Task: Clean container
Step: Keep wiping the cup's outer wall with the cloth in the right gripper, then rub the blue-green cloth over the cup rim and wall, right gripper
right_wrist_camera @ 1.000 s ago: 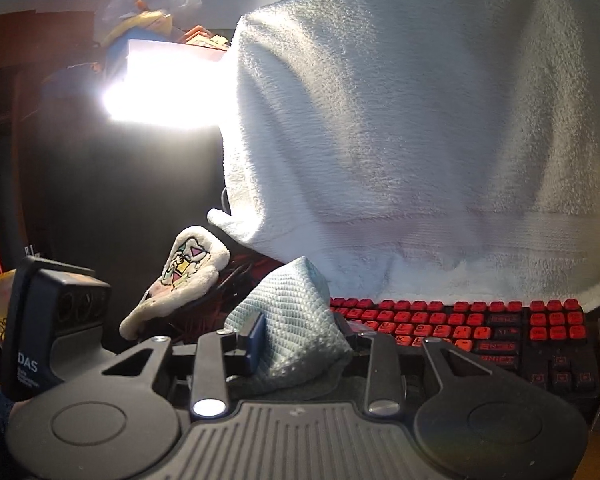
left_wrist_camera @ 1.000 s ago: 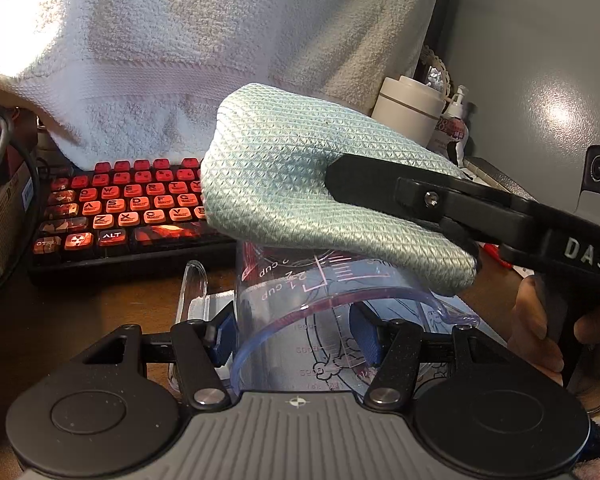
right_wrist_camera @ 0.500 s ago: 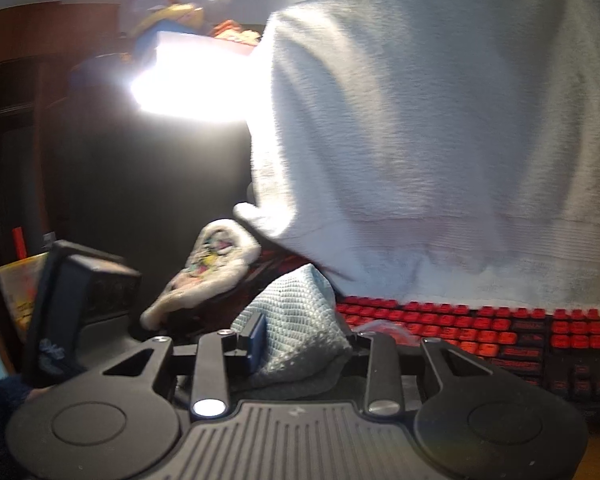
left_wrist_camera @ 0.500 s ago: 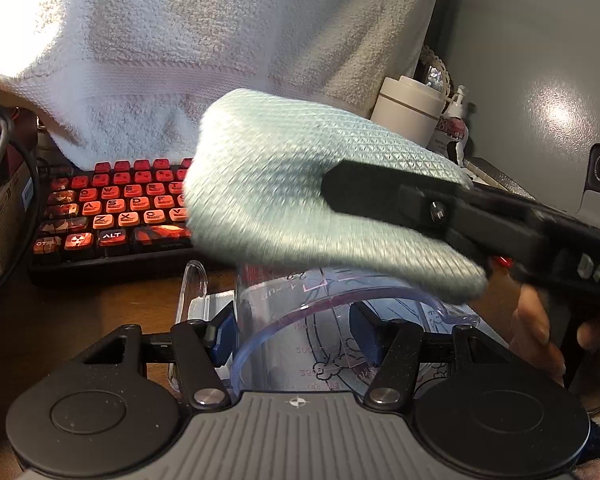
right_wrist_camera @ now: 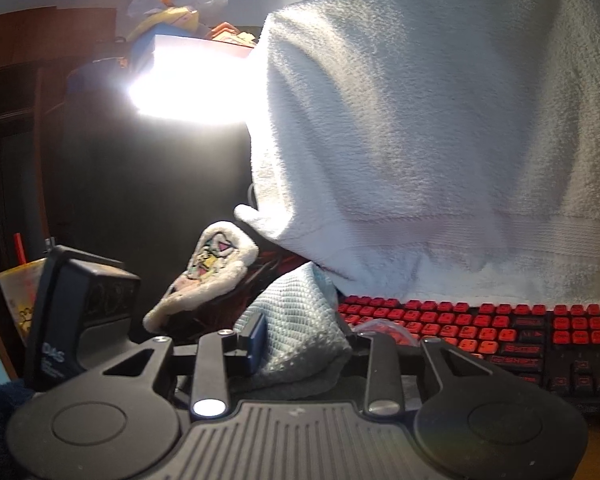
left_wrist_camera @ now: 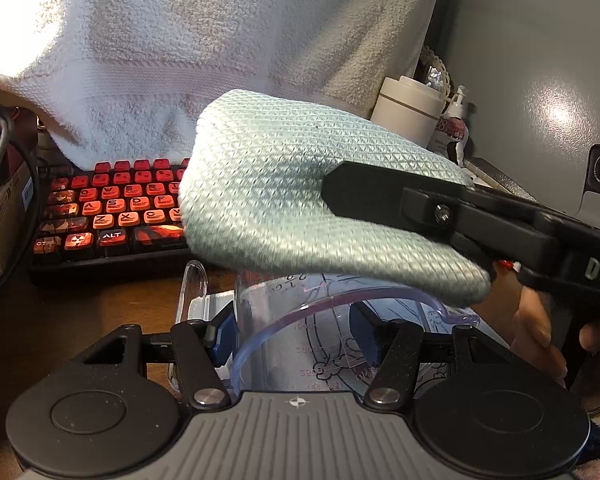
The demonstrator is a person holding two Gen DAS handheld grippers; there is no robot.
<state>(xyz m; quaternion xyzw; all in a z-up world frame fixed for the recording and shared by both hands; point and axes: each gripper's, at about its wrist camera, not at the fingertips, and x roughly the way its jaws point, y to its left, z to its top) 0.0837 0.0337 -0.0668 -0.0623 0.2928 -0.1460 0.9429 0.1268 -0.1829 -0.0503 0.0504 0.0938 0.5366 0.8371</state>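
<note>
A clear plastic measuring cup (left_wrist_camera: 300, 320) with printed marks stands upright on the desk. My left gripper (left_wrist_camera: 294, 334) is shut on its near wall, one blue pad outside and one inside. My right gripper (right_wrist_camera: 300, 344) is shut on a folded light-green waffle cloth (right_wrist_camera: 296, 336). In the left wrist view the cloth (left_wrist_camera: 300, 196) hangs just above the cup's rim, held from the right by the black right gripper (left_wrist_camera: 440, 208).
A red-keyed keyboard (left_wrist_camera: 112, 208) lies behind the cup, under a big white towel (left_wrist_camera: 220, 40). A white jar (left_wrist_camera: 408, 108) and a small pump bottle (left_wrist_camera: 456, 120) stand at the right by a grey wall. A plush slipper (right_wrist_camera: 208, 276) lies at the left.
The cloth in my right gripper has lifted slightly off the cup's rim and shifted left. My left gripper and the cup have stayed still.
</note>
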